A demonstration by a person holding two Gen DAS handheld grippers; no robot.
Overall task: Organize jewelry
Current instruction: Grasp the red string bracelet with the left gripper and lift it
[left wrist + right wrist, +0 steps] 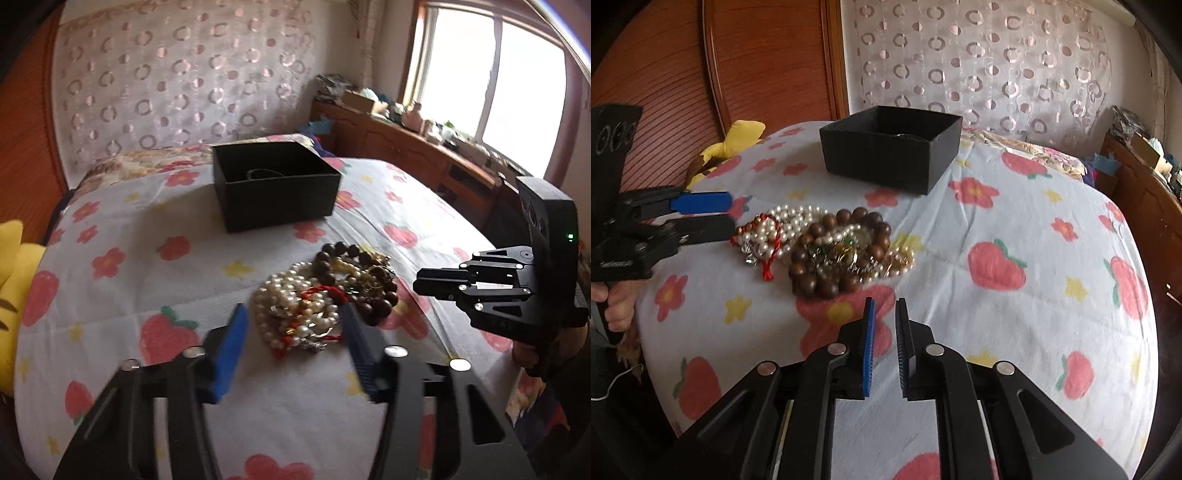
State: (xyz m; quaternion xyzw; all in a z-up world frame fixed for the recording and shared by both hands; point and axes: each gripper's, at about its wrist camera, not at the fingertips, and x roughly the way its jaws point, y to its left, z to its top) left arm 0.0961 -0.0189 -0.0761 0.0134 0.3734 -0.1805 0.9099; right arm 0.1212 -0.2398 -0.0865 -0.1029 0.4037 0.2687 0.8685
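Note:
A tangled jewelry pile point(325, 291) point(827, 247) lies on the flowered bed cover point(147, 258): white pearl strands, dark wooden bead bracelets, a red cord and gold pieces. Behind it stands an open black box point(277, 184) point(890, 147) with a thin chain inside. My left gripper point(293, 310) point(731, 213) is open, its fingers flanking the near end of the pearl strands without pressing on them. My right gripper point(885, 304) point(436, 284) hovers just short of the wooden beads, its jaws a narrow gap apart with nothing between them.
A yellow plush toy point(11, 295) point(738, 136) lies at the bed's edge by the wooden headboard point(665, 74). A patterned curtain point(184, 74) hangs behind the bed. A cluttered wooden cabinet point(406, 147) runs under the window.

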